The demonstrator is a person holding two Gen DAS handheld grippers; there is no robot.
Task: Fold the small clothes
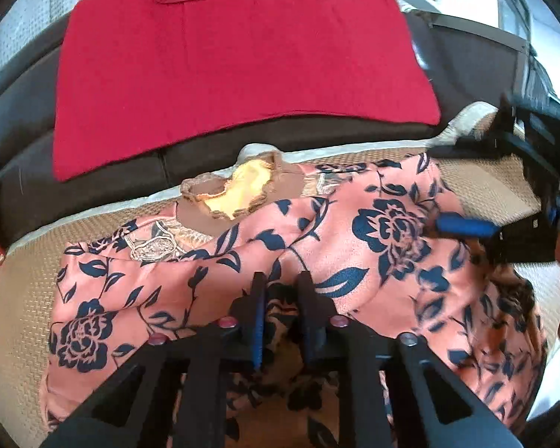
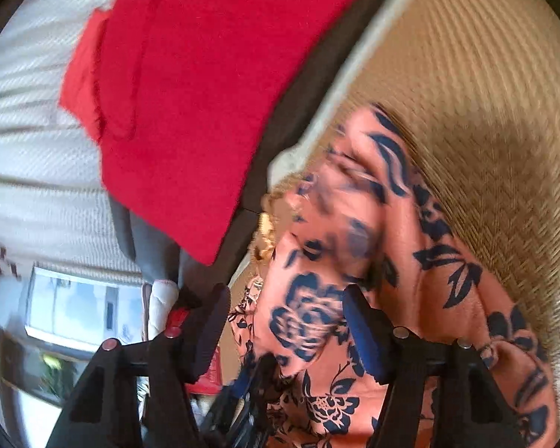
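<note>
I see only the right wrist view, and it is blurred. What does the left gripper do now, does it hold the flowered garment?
Observer: The left gripper has its fingers nearly together on a raised fold in the middle of the flowered garment; it appears to pinch it.
Operator: Where is the neckline?
Observer: The neckline, with gold trim, lies at the far edge of the woven mat, towards the red cloth.
</note>
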